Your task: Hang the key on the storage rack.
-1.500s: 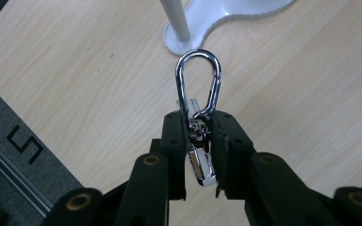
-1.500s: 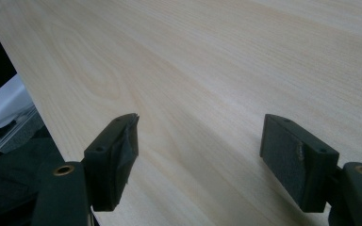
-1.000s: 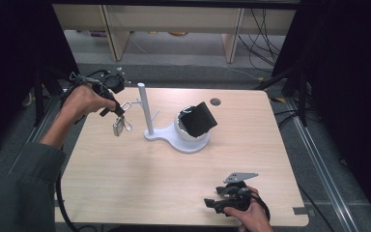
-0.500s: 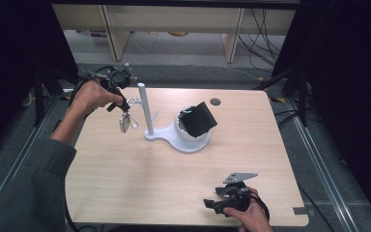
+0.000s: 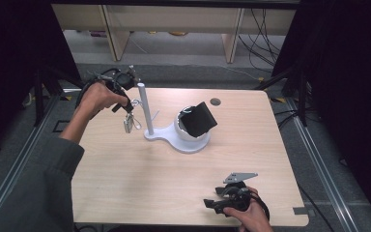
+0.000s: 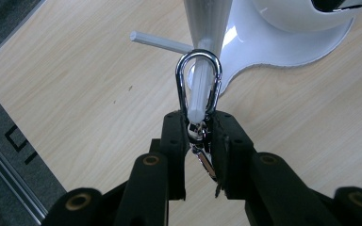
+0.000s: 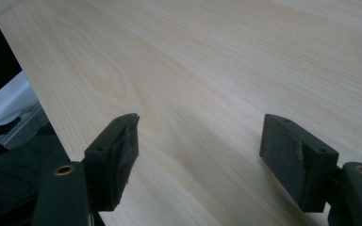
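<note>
In the high view the wooden table (image 5: 174, 183) is evenly and softly lit from above, with only faint shadows beside the white stand (image 5: 174, 137), while the surroundings to left and right fall into near black and the whole picture is slightly soft. In the left gripper view the metal clip (image 6: 199, 84) throws sharp glints and the glossy white base (image 6: 283, 44) shows glare, with the black jaws at the bottom edge a little blurred. In the right gripper view the wood grain is bright and washed out toward the top, the near jaws are soft, and the left corner is dark.
</note>
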